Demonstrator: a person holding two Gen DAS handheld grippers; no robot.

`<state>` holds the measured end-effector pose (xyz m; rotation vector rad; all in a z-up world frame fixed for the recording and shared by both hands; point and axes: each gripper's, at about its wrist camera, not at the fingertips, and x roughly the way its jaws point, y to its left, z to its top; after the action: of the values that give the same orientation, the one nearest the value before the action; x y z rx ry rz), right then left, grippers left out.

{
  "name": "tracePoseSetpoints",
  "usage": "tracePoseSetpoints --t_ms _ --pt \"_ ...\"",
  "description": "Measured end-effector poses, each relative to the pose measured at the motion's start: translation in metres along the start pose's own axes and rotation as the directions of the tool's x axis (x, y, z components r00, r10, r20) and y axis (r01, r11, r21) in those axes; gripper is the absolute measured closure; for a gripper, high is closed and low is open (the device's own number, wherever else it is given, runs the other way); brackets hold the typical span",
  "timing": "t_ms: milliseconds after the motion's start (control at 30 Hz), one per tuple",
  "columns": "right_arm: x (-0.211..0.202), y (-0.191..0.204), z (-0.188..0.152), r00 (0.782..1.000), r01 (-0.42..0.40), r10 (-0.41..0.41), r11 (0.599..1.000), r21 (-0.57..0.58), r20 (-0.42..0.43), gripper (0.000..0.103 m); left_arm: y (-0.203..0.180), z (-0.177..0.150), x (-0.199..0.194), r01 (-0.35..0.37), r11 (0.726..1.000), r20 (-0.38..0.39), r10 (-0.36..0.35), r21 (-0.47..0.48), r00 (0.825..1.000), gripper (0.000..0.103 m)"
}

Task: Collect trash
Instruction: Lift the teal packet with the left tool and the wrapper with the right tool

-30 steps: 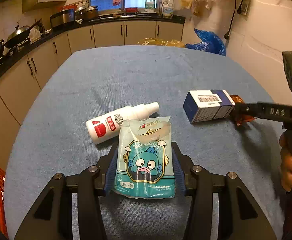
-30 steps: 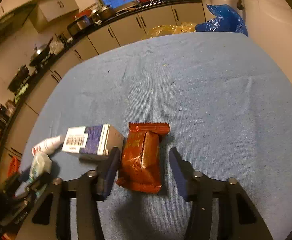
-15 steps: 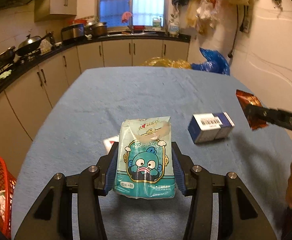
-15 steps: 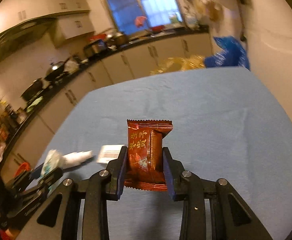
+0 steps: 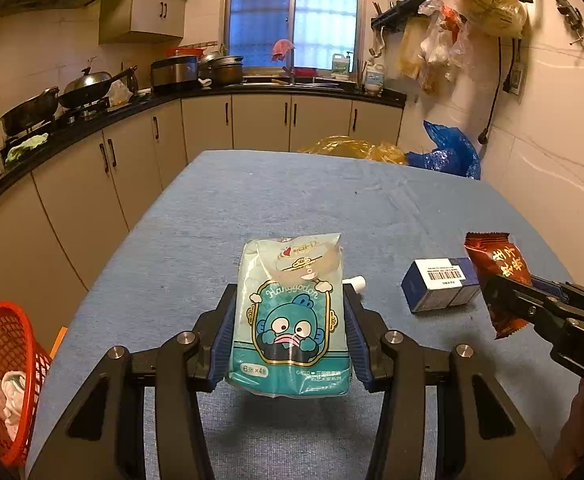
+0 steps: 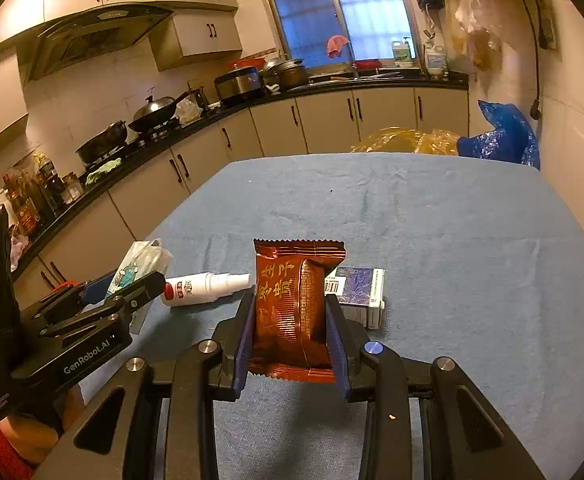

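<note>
My left gripper pinches a pale teal tissue pack by its long sides, lifted clear of the blue tablecloth; the pack shows a blue cartoon fish face in a gold frame and a peel-off flap near its top. My right gripper has just been closing and now squeezes a glossy red-brown snack wrapper with gold characters and zigzag ends, also held above the cloth. Below it, near the cloth's middle, lie a white spray bottle with a red label and a blue-and-white barcoded box. A red mesh basket sits off the cloth's left edge.
</note>
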<state>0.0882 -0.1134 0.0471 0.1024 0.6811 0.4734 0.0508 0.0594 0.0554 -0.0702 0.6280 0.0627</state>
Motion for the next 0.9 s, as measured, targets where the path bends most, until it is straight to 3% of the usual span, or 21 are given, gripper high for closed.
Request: tracePoseSetpoints --t_ms 900 --pt "-0.0074 -0.0036 -0.0006 1.0 0.027 -0.028 0.999 0.026 0.015 0.067 -0.006 -0.0054 0.0 -0.016 1.0 0.005 0.016 0.013 1.0 0.055"
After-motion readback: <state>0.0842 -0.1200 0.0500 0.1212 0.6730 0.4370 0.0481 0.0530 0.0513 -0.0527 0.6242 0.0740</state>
